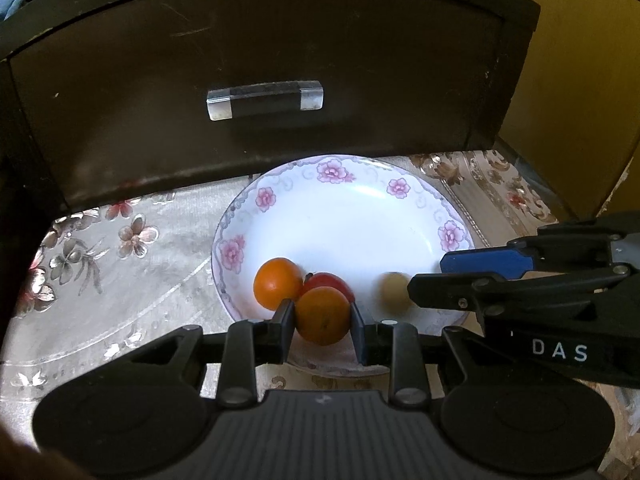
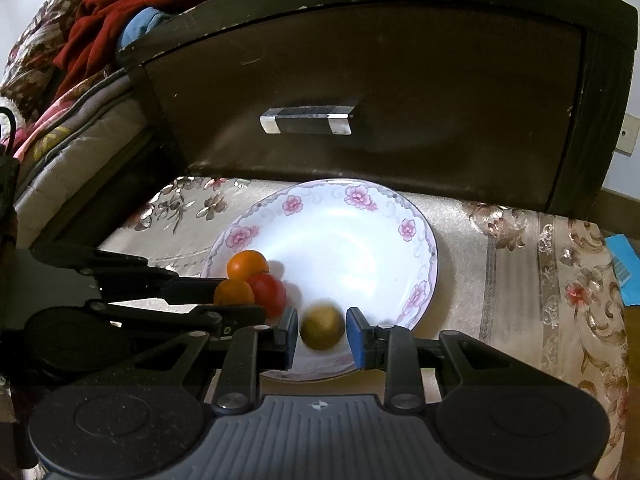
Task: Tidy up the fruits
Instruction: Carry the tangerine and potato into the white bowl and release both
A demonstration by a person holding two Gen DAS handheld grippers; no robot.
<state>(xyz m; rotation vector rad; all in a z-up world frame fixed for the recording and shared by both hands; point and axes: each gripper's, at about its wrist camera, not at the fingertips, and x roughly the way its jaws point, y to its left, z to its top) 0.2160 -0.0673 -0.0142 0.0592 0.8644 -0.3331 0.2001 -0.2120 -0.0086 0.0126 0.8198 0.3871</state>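
the left gripper (image 1: 323, 322) has its pads clamped on the flanks of a small orange fruit (image 1: 322, 315), likely a mandarin, at the near edge of the floral plate (image 1: 344, 208), beside a second orange fruit (image 1: 278, 283) and a red fruit (image 1: 329, 282) that looks like a tomato. the right gripper (image 2: 322, 334) has its jaws slightly apart around a yellow-green round fruit (image 2: 322, 327); a sliver of gap shows on each side, so the pads bracket it without clearly pressing, and the fruit is blurred, perhaps rolling. it sits low in the plate's near side, apart from the other three. all four look light, small and round with smooth skin, so they should roll easily on the glazed, sloping plate and may squirt out of flat pads if pinched off-centre. the best hold is across the widest part, at mid-height, with moderate pressure; the red one looks softest and would bruise or split first. the plate is brittle ceramic, lying on a flowered tablecloth (image 2: 520, 264) before a dark drawer front (image 1: 256, 92), so fingertips should not knock its rim.
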